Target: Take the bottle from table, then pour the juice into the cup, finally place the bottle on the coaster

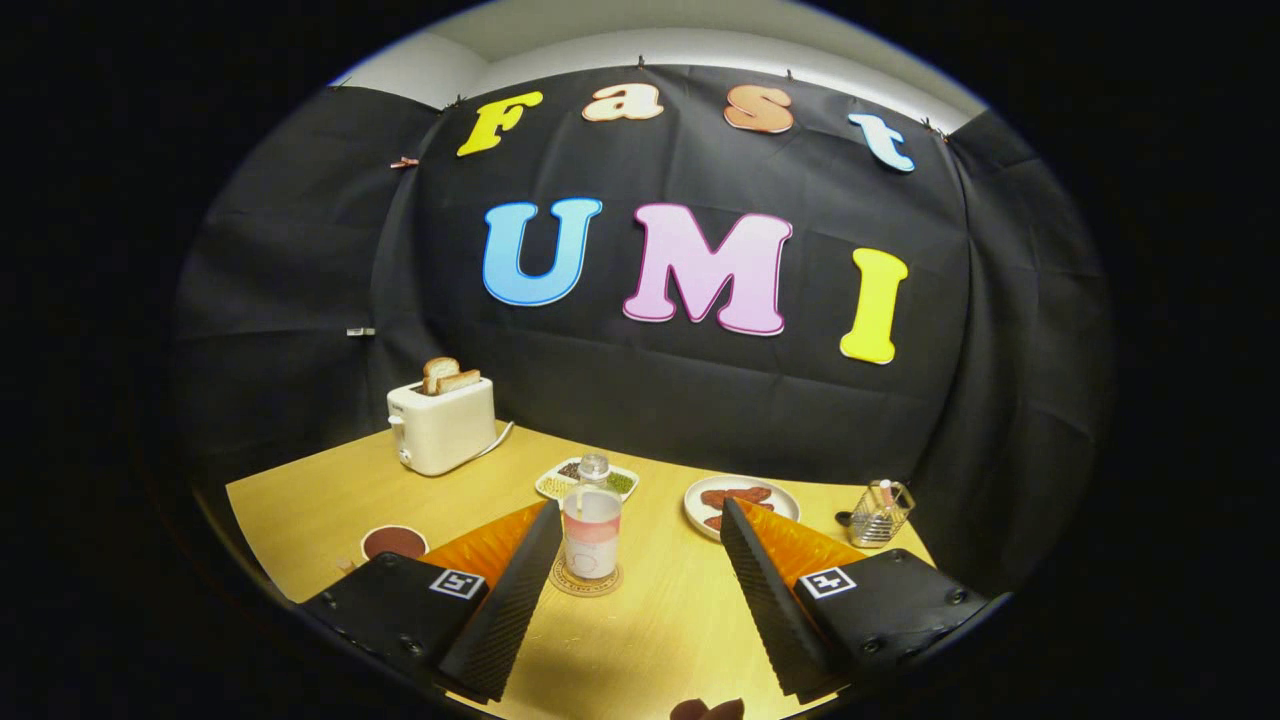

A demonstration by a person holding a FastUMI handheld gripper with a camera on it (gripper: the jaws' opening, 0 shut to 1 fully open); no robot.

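A clear bottle [592, 522] with a clear cap and a band of pinkish juice stands upright on a round coaster [585, 580] on the yellow table [660, 620]. It is level with my fingertips, close beside the left finger and apart from both. My gripper [640, 512] is open wide and holds nothing. A white-rimmed cup [394, 542] with dark red liquid inside sits on the table beyond the left finger's outer side.
A white toaster [442, 428] with two bread slices stands at the back left. Behind the bottle lies a small divided tray [620, 482] of grains. A plate [742, 500] with reddish food and a wire holder [880, 514] sit beyond the right finger.
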